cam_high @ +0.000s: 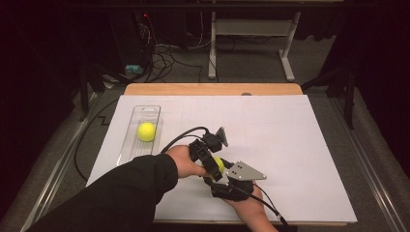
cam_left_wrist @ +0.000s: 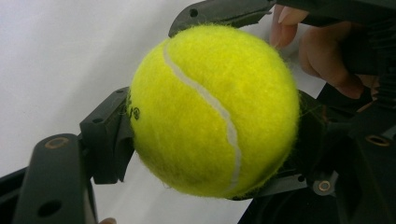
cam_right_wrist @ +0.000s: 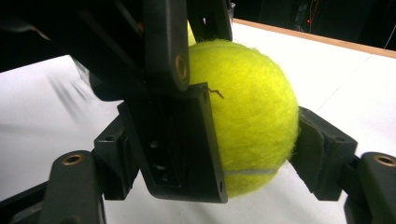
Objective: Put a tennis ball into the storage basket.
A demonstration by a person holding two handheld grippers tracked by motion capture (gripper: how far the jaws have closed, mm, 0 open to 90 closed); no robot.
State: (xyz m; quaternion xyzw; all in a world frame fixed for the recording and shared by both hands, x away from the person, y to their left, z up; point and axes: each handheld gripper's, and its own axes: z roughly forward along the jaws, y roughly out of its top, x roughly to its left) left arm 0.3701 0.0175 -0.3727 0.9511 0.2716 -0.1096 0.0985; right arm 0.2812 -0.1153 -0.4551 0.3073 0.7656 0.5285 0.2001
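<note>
Two tennis balls [cam_high: 146, 131], one tray [cam_high: 151, 110], two claws [cam_high: 218, 169]

Yellow tennis ball [cam_high: 219, 164], fuzzy felt with a white curved seam and small dark print near one side [cam_left_wrist: 215, 109], sits over the white table sheet near the front edge, pinched from both sides by black jaws [cam_right_wrist: 252, 116].

The ball [cam_left_wrist: 212, 112] between my black jaws is bright yellow with a curved white seam and small black print. Another yellow ball [cam_high: 146, 131] sits in a clear tray [cam_high: 126, 145] on the white sheet [cam_high: 300, 145].
</note>
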